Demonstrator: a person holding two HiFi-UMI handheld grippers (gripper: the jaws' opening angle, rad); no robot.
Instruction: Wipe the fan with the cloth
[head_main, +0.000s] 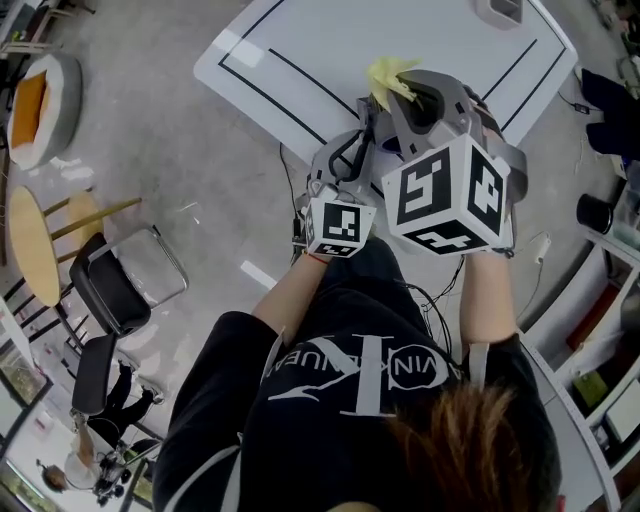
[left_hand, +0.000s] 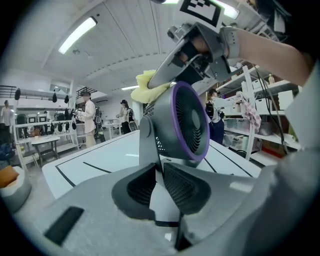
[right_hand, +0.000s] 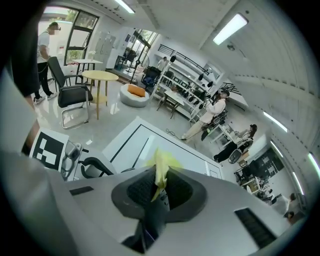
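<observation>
Our right hand-held gripper (right_hand: 160, 186), clamped on the cloth (right_hand: 162, 164), sits above the fan (left_hand: 189, 120), at its top rear. Our left hand-held gripper (left_hand: 159, 172) clamps the fan's stand (left_hand: 148, 142) on the table (left_hand: 95, 162). We judge the wipe runs downward.

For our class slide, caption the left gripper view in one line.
Left tool grips the fan by its stand; right tool holds a yellow cloth against its top.

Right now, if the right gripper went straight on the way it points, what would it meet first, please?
Probably the white table: past the yellow cloth pinched in the right gripper, only tabletop lies ahead. The fan seems just under the jaws, so it might graze that; depth is unclear.
</observation>
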